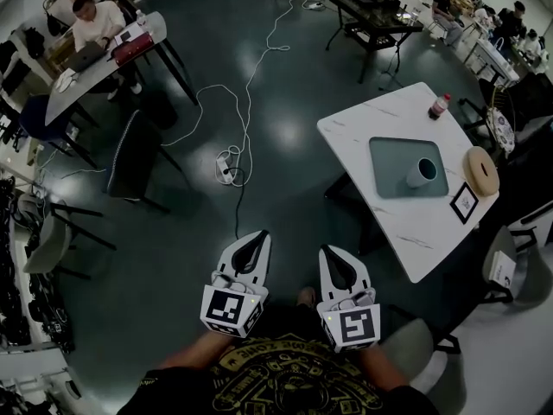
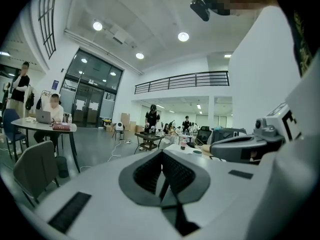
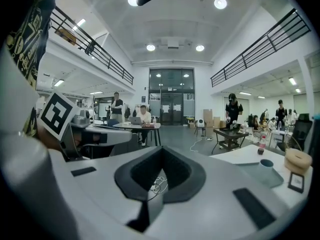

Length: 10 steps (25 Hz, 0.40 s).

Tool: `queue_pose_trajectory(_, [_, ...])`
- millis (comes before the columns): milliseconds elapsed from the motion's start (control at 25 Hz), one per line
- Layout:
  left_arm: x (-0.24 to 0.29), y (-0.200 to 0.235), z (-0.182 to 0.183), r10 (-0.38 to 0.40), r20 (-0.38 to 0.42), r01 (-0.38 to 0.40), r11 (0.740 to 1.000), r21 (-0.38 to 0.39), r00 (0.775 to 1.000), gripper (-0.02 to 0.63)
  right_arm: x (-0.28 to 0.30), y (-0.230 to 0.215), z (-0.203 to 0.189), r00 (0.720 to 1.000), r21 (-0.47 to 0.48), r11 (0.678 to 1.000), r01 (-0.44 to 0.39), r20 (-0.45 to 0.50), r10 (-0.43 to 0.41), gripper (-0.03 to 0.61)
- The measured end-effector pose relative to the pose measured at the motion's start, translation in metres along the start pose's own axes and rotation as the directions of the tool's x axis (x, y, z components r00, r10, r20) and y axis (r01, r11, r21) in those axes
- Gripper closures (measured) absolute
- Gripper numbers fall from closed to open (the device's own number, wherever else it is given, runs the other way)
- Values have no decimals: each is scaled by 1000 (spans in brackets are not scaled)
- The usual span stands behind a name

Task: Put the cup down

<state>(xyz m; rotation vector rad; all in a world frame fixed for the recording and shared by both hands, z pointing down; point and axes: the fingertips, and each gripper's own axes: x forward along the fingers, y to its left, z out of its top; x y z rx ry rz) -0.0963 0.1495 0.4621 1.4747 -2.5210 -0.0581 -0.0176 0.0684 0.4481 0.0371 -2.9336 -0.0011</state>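
Note:
A light cup (image 1: 422, 171) with a dark inside stands on a grey-green mat (image 1: 406, 167) on the white table (image 1: 371, 128) at the right; the right gripper view shows the cup (image 3: 266, 163) far off at its right. Both grippers hang in front of the person's body, well away from the table. My left gripper (image 1: 256, 240) is shut with nothing in it, its jaws meeting at the tip (image 2: 164, 154). My right gripper (image 1: 333, 259) is shut and empty too, tips closed (image 3: 162, 154).
On the table stand a red-capped bottle (image 1: 439, 105), a round wooden piece (image 1: 480, 171) and a small framed marker card (image 1: 464, 202). A white cable and power strip (image 1: 226, 164) lie on the dark floor ahead. Dark chairs (image 1: 134, 158) and a desk with a seated person (image 1: 97, 26) are at the left.

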Motion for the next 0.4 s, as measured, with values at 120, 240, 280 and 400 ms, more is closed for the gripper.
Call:
queue_pose_trajectory(120, [0,5,2,-6,8,6,1000,3,1000,601,3,3,0,1000,-5,1000,11,-8,-11,574])
queue_pose_trajectory(240, [-1,10,2,-9,10,9,1000,1,1000,601,6,-1,-4,999,-2,999,45,-26,-45,574])
queue_pose_trajectory(280, [-2,11,2,-10,11,10,1000,0,1000,601,6,-1,-5,998,-2,999,50,-27,-50,574])
queue_pose_trajectory(400, [-5,16,3,-11,12,11,1000,-2,1000,601,8,1,-2,997,-11,998,66,-32,-66,575])
